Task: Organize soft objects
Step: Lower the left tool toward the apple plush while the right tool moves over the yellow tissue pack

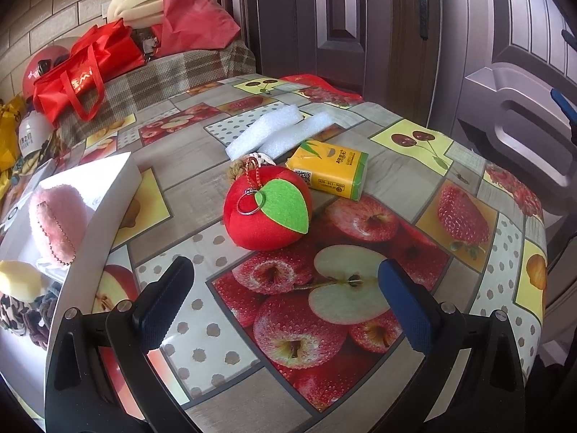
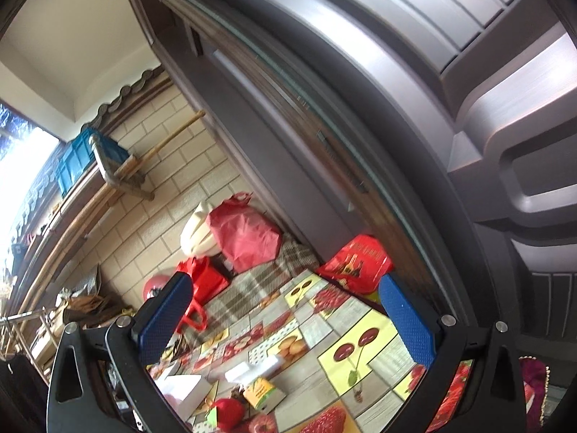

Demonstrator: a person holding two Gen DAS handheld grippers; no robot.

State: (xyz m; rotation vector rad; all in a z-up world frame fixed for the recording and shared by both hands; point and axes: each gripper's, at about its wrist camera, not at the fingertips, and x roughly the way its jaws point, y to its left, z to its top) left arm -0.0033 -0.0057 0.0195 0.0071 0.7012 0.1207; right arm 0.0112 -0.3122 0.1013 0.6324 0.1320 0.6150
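A red plush apple (image 1: 265,209) with a green felt leaf and key ring lies on the fruit-print tablecloth (image 1: 360,324). Behind it lie a yellow tissue pack (image 1: 330,173), two white foam pieces (image 1: 277,131) and a knotted rope toy (image 1: 239,167). A white box (image 1: 104,209) at the left holds a pink plush (image 1: 57,223) and other soft items. My left gripper (image 1: 285,310) is open and empty, just short of the apple. My right gripper (image 2: 285,321) is open and empty, raised high and tilted; the apple (image 2: 229,415), tissue pack (image 2: 263,393) and box (image 2: 187,389) show far below it.
Red bags (image 1: 86,72) and a cream foam roll (image 1: 140,3) sit on a plaid-covered surface behind the table. A dark door (image 1: 360,18) stands behind and to the right. The table edge (image 1: 541,252) curves at the right. A red bag (image 2: 357,259) lies at the far table edge.
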